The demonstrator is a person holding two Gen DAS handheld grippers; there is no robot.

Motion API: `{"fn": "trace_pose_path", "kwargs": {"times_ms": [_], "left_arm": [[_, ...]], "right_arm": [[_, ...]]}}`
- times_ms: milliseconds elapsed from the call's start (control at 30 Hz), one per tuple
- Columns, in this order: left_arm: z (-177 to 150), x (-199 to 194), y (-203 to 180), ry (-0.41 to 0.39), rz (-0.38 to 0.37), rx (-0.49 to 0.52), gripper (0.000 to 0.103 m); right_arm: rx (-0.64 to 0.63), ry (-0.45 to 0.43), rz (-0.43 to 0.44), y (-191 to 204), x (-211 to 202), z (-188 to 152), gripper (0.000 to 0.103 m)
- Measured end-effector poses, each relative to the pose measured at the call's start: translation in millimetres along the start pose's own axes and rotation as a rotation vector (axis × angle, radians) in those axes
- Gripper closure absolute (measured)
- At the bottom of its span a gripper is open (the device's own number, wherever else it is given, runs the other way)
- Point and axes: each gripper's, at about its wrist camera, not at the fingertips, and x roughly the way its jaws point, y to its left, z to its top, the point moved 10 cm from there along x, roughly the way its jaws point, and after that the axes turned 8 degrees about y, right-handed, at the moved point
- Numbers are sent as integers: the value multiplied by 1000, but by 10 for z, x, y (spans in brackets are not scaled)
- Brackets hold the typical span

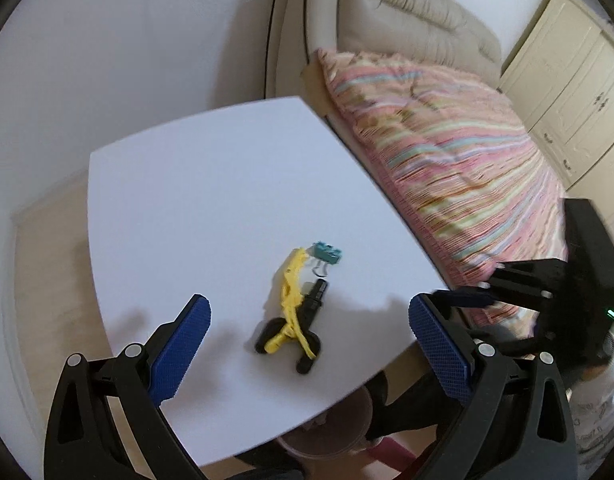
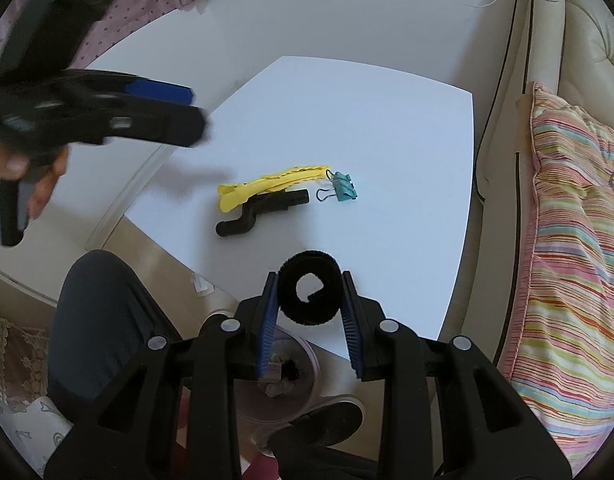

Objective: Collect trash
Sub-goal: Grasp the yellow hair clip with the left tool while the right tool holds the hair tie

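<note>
On the white table (image 1: 211, 200) lie a yellow hair clip (image 1: 291, 280), a black hooked plastic piece (image 1: 313, 300) and a teal binder clip (image 1: 327, 254); they also show in the right wrist view as the yellow clip (image 2: 275, 186), the black piece (image 2: 263, 210) and the binder clip (image 2: 343, 188). My left gripper (image 1: 309, 320) is open and empty, hovering over the yellow clip. My right gripper (image 2: 309, 300) is shut on a coiled black velcro strap (image 2: 309, 300), above the table's near edge.
A pinkish bin (image 2: 285, 376) with scraps inside stands on the floor below the table edge, under my right gripper. A striped cushion (image 1: 447, 152) and a beige sofa (image 1: 407, 12) border the table. The person's leg (image 2: 99, 320) is at the left.
</note>
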Motion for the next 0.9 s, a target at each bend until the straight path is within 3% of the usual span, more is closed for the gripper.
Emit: {"fn": "trace_pose_path", "kwargs": {"times_ms": [333, 500, 567, 767, 833, 900], "left_arm": [[54, 566, 217, 144, 12, -78, 8], [46, 722, 310, 175, 38, -103, 9], [51, 769, 325, 184, 37, -113, 19], [60, 868, 332, 194, 53, -120, 26], [68, 863, 310, 195, 65, -110, 34], [71, 856, 292, 198, 77, -99, 51]], "right_arm": [[7, 1, -3, -33, -11, -30, 73], [13, 4, -4, -58, 0, -45, 73], [15, 6, -3, -61, 14, -53, 73], [17, 11, 1, -74, 54, -59, 73], [16, 13, 0, -76, 69, -56, 73], [15, 13, 2, -73, 81, -49, 73]]}}
